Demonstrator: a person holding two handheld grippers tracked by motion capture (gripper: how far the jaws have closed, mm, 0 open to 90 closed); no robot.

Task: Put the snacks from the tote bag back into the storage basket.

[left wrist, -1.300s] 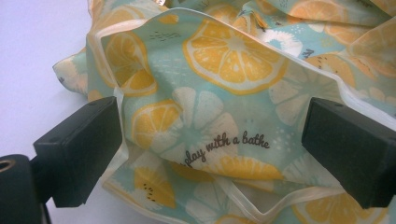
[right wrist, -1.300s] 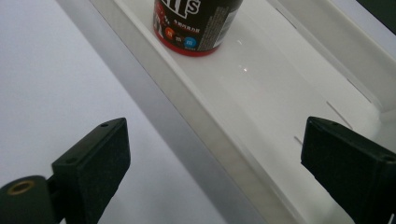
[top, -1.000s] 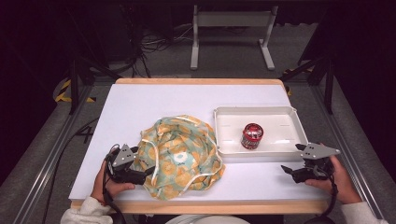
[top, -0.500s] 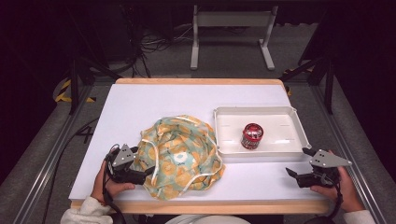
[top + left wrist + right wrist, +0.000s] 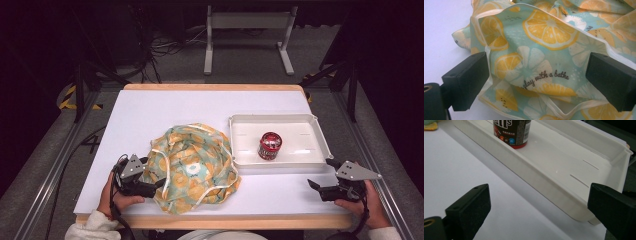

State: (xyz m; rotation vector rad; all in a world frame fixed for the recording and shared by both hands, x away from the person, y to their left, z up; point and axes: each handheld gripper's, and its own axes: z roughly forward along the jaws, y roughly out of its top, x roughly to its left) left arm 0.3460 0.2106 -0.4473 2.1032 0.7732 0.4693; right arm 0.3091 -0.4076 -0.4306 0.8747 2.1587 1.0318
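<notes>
**Both claws spread, the left at the lemon-print cloth**

The left claw lay low on the white-topped bench, its two black jaws spread wide with nothing clamped between them. In the left gripper view the left claw's jaws stood either side of a fold of the crumpled pale-green cloth bag printed with yellow lemon slices; whether they touched the fabric could not be told. A cream piping edge ran across the fold, and the printed words "play with a bathe" sat between the jaws. In the high view that bag lay in a heap near the front of the bench, left of centre, with the person's left hand gripping the tool just beside its left edge.

The right claw was likewise released, jaws wide apart and empty, held at the front right corner of the bench by the person's right hand. It pointed toward the near wall of a shallow white rectangular plastic tray, close to it but apart. Inside the tray stood a small dark red-and-brown round tub, upright, left of the tray's middle. The bag's right edge lay just beside the tray's left wall.
</notes>
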